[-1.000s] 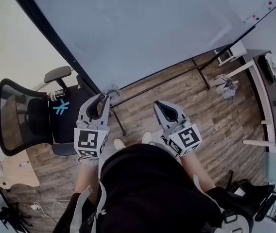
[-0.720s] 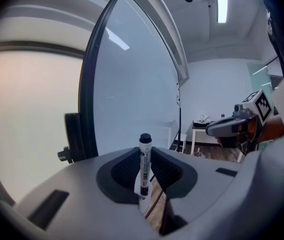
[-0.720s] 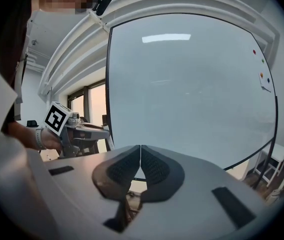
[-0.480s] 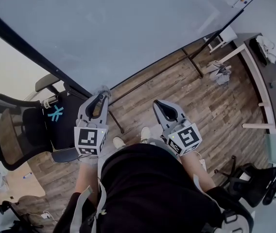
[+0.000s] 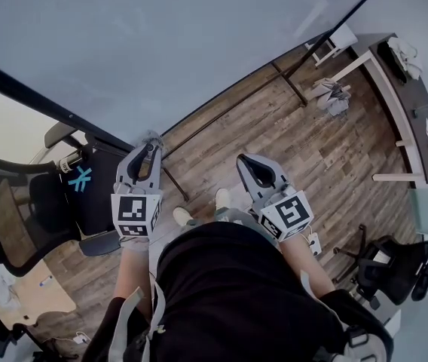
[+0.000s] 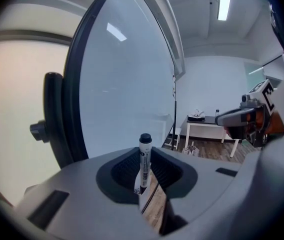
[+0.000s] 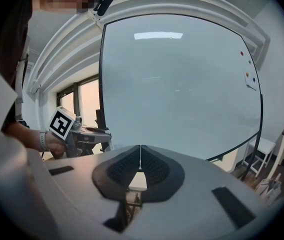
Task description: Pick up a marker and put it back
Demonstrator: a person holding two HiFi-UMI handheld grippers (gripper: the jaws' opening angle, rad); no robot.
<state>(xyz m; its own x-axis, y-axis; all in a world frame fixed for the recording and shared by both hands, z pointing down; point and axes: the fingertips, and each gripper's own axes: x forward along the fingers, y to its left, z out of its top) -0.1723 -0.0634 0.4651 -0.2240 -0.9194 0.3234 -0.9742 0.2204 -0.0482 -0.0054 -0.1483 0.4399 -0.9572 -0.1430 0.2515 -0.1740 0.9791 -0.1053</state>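
**Office or meeting room.**
A large freestanding whiteboard (image 5: 199, 44) bearing coloured magnets (image 7: 253, 80), a black mesh office chair (image 5: 18, 217), a dark-topped desk on white legs (image 5: 410, 104), wood-plank floor (image 5: 297, 149) and a ceiling strip light (image 6: 225, 1) identify the setting.

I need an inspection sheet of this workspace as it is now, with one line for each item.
Surface: wooden floor; nothing else seen under the grippers.
Job's things: marker, upright, black cap on top; whiteboard ahead.
Clutter: pale bundle on the floor near the desk.
Grippers: left hand-held gripper shut on the marker; right hand-held gripper shut, empty.
Cables: what seems to be a thin white cable on the floor, lower left.
Surroundings: office chair at left, desk at right.
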